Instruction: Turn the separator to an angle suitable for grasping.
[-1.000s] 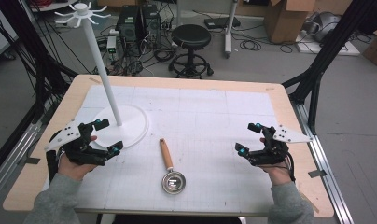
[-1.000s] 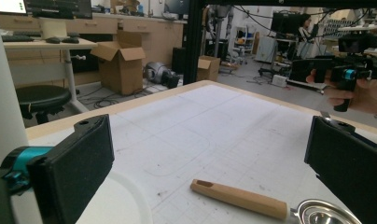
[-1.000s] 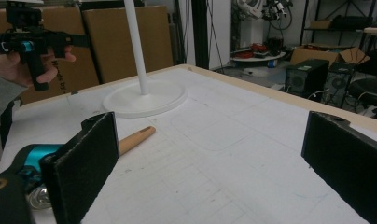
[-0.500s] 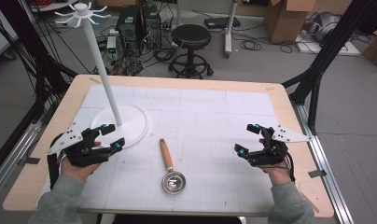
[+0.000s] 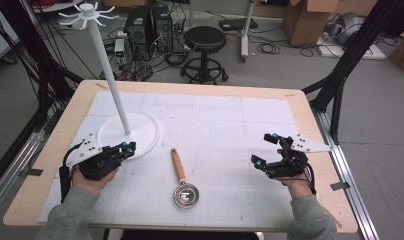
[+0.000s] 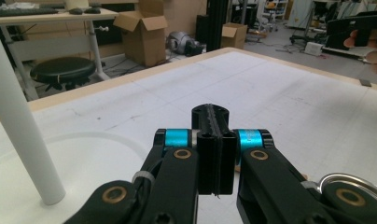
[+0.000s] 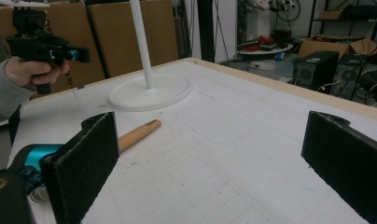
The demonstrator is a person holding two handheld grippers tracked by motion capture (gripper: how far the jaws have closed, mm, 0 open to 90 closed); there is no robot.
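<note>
A metal scoop [image 5: 184,194] with a wooden handle [image 5: 178,164] lies at the table's front middle. Left of it my left gripper [image 5: 129,146] hovers by the round base [image 5: 142,134] of a white hook stand [image 5: 109,76]. Its jaws have just been closing and now stand shut with nothing between them, as the left gripper view shows [image 6: 210,112]. Beside them there rise the stand's pole [image 6: 18,140] and the scoop's bowl [image 6: 350,186]. My right gripper [image 5: 264,148] is held near the table's right edge, open and empty [image 7: 213,123], facing the handle [image 7: 137,133] and the stand [image 7: 149,95].
A white gridded mat [image 5: 225,125] covers the wooden table [image 5: 310,120]. Behind the table stand a black stool [image 5: 205,40], computer cases and cardboard boxes [image 5: 305,20]. Black frame legs [image 5: 340,80] rise at the right.
The left gripper's jaws have gone from wide open to shut, with nothing caught. The right gripper and the scoop have kept still.
</note>
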